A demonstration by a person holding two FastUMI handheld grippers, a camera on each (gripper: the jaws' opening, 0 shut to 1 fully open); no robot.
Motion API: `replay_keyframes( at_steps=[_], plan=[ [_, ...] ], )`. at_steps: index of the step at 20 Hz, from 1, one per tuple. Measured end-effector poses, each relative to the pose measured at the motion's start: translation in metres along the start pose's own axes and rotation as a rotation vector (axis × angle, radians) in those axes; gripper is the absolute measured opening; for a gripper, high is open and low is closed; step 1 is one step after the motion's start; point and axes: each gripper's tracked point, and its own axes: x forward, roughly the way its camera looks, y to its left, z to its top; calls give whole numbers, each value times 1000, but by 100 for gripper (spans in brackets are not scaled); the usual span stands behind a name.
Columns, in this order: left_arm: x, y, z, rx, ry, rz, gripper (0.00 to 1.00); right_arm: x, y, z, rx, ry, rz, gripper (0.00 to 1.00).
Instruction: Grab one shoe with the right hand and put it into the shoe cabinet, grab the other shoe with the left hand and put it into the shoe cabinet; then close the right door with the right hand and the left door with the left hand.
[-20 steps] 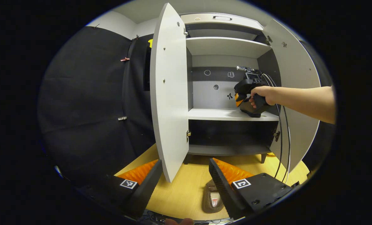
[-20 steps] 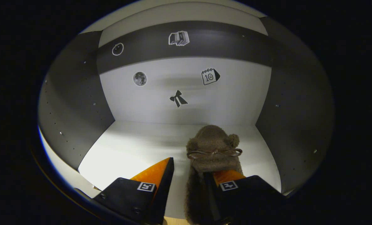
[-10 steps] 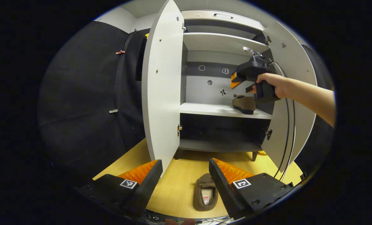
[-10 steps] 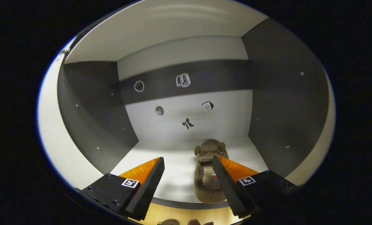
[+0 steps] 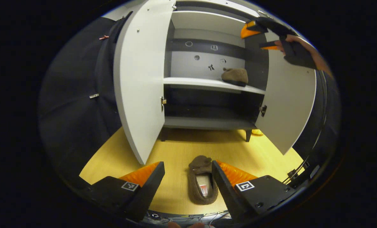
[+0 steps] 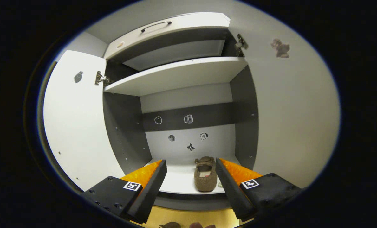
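One brown fuzzy slipper (image 5: 235, 76) (image 6: 204, 177) rests on the middle shelf (image 5: 188, 83) of the open shoe cabinet, at the shelf's right side. Its mate (image 5: 202, 184) lies on the yellow wooden floor, toe toward the cabinet. My left gripper (image 5: 188, 177) hovers open just above and behind the floor slipper, which sits between its fingers. My right gripper (image 6: 191, 177) is open and drawn back from the shelf; in the left gripper view the right gripper (image 5: 258, 34) hangs high at the upper right, held by a hand (image 5: 289, 41). Both doors, the left door (image 5: 140, 79) and the right door (image 5: 289, 95), stand open.
The cabinet has an upper shelf (image 6: 178, 76), a lower shelf (image 5: 207, 122) and a drawer with a handle (image 6: 156, 25) on top. Small stickers dot its back wall. Black cloth (image 5: 74, 104) hangs to the left. Cables (image 5: 297, 171) trail at the lower right.
The right gripper let go of the slipper on the shelf, opened, and pulled back and up out of the cabinet. The left gripper tilted down and came nearer the floor slipper.
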Motion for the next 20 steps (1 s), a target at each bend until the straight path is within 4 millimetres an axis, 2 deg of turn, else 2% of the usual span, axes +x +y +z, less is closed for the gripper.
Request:
replay_keyframes(
  at_steps=[6, 10, 14, 15, 20],
  plan=[
    [59, -3, -55, 33, 122, -45, 95, -92, -18, 11, 6, -51, -14, 99],
    [99, -5, -89, 32, 180, -62, 91, -137, -32, 6, 10, -42, -37, 99],
    [132, -9, -94, -3, 142, -59, 79, -159, -46, 1, -16, -4, -57, 99],
    [137, -12, -92, -15, 122, -66, 73, -163, -48, 0, -21, 5, -58, 98],
    [160, -21, -90, 44, 72, -77, 59, -169, -59, -3, -40, 15, -80, 98]
  ],
)
